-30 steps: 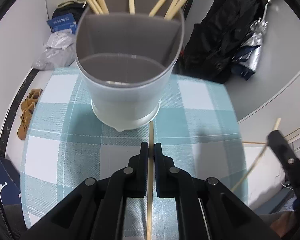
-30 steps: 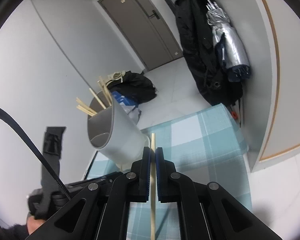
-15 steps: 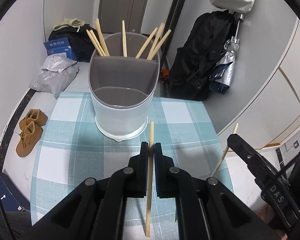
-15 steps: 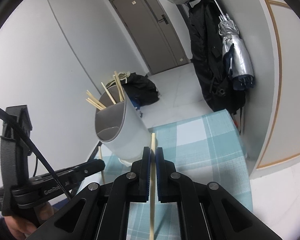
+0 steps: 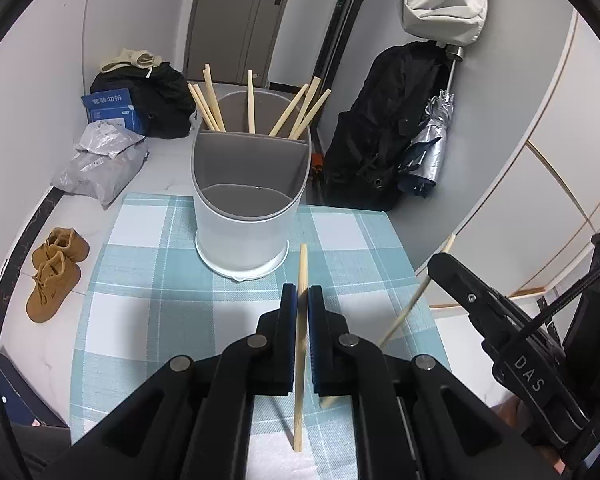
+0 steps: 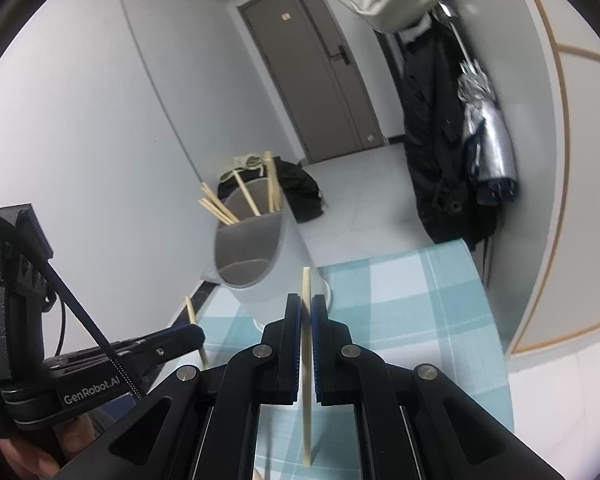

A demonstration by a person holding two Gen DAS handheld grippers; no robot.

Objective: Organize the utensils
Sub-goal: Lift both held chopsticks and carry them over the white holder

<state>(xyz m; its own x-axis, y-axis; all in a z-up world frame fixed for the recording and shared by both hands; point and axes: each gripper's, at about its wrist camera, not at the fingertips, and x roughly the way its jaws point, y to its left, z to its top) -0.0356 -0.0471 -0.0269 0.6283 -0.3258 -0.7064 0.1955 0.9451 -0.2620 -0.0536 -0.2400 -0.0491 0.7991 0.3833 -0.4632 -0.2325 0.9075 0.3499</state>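
A grey two-compartment utensil holder [image 5: 249, 200] stands upright near the far edge of the table, in the middle of the left wrist view. Its rear compartment holds a bundle of wooden chopsticks [image 5: 256, 110] that lean outward above the rim; the front compartment looks bare inside, down to its grey floor. In the right wrist view the same holder sits left of centre, tilted by the lens, with the chopsticks fanning from its top.

Just in front of the holder, the left gripper [image 5: 303, 296] is clenched on a single chopstick [image 5: 301, 320]; the stick runs between the pads, its tip pointing toward the holder's base and its other end hanging down below the jaws toward the bottom of the frame. The right gripper [image 6: 306, 306] is likewise clamped on a second chopstick [image 6: 307, 344], which rises a little past the fingertips and extends down to the lower edge of the frame. In the left wrist view that right gripper appears at the lower right with its stick slanting up to the right.

The table wears a blue-and-white checked cloth [image 5: 148, 280]. Beyond it, on the floor, lie a pair of tan boots [image 5: 54, 272] at the left, grey plastic bags [image 5: 100, 160] and a blue box [image 5: 114, 110] at the upper left. A black bag [image 5: 380, 132] and a folded silver umbrella [image 5: 428, 148] lean at the right, and a grey door [image 5: 236, 16] stands at the top.
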